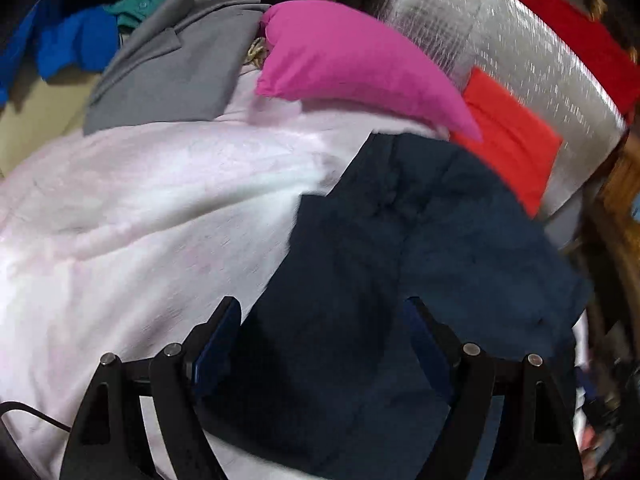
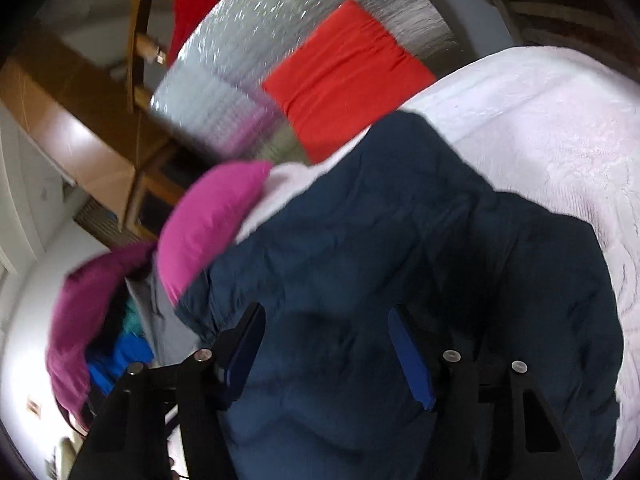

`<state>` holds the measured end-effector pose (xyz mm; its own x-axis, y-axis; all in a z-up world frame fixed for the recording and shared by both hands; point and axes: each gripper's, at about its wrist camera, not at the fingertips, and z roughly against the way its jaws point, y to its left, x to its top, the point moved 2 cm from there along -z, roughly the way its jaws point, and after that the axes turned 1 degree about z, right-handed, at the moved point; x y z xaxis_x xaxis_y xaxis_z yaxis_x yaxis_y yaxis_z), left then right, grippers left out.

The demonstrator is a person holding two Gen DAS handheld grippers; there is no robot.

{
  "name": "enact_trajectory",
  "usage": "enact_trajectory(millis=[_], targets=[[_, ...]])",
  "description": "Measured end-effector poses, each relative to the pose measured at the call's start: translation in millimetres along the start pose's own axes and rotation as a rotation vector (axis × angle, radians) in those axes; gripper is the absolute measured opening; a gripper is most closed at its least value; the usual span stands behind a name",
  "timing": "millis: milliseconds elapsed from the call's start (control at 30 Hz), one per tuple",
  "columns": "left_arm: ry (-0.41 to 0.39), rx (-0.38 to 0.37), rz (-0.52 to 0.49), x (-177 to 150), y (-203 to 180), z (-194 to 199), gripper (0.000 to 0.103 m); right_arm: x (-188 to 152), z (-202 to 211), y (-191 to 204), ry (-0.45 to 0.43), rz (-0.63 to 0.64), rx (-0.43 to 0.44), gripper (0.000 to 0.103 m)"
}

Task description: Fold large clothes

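A dark navy padded jacket (image 1: 420, 248) lies spread on a pale pink-white bedcover (image 1: 140, 208). In the left wrist view my left gripper (image 1: 322, 312) hangs over the jacket's near part, open, with only the cloth below showing between its blue pads. The right wrist view has the same jacket (image 2: 380, 248) filling the middle. My right gripper (image 2: 326, 316) stands open over it, and neither pad visibly presses on the fabric. Both views are blurred.
A magenta pillow (image 1: 352, 60) and an orange-red cushion (image 1: 508, 144) lie by a silver foil mat (image 1: 500, 48) at the bed's head. A grey garment (image 1: 172, 68), blue clothes (image 1: 76, 40) and a teal piece (image 1: 136, 12) are piled at the far left. A wooden frame (image 2: 80, 120) borders the bed.
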<state>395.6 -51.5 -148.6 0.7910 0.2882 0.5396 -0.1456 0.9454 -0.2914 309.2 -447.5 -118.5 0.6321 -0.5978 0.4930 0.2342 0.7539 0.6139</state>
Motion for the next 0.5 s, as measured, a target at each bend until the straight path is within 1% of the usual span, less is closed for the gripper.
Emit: enact_trajectory(millis=[67,133,233,267,333,433,500], targets=[[0.025,0.025,-0.032,-12,7,4,0.083,-11,3,5,0.030,0.021,-0.013,0.067],[0.025,0.031,-0.036,-21,13,12,0.083,-25,13,6,0.055,0.038,-0.020,0.067],[0.046,-0.027,-0.005,-36,27,25,0.083,-44,37,-3,0.062,0.023,-0.012,0.069],[0.061,-0.052,0.019,-42,34,31,0.083,-50,45,-8,0.065,0.004,-0.004,0.070],[0.080,-0.084,0.062,-54,44,37,0.083,-64,65,-23,0.061,-0.083,0.030,0.076],[0.115,-0.120,0.123,-68,61,43,0.084,-80,88,-42,0.031,-0.189,0.024,0.077],[0.137,-0.124,0.159,-72,69,39,0.085,-90,98,-55,0.020,-0.277,0.049,0.077]])
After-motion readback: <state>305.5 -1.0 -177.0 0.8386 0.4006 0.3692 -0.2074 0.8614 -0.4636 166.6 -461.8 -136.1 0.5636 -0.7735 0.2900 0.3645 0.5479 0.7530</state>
